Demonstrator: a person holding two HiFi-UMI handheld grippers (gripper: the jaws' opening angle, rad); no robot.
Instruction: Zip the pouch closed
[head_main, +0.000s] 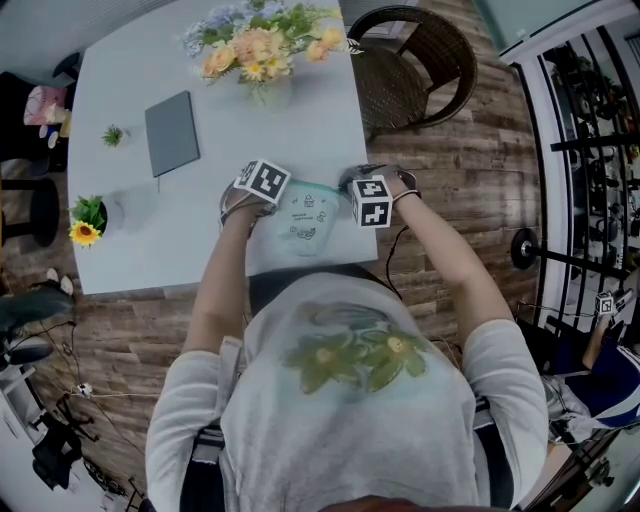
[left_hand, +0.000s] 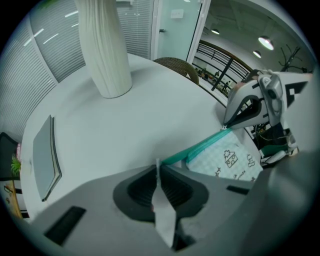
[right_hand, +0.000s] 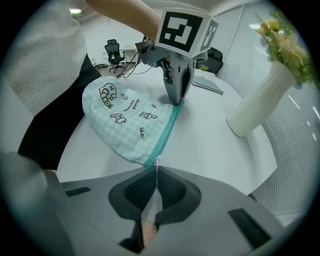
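the pouch (head_main: 305, 218) lies flat on the white table (head_main: 300, 130), at the edge nearest you, stretched between both tools. your left gripper (left_hand: 159, 169) is pinched tight on one end of the teal zip band (right_hand: 168, 129). your right gripper (right_hand: 156, 172) is closed fully on the small metal pull (right_hand: 157, 161) at the other end. the pouch looks like light, soft, floppy cloth, so it will likely bunch unless you hold the band taut. the pull looks tiny and slick, so grip it squarely, not the fabric.
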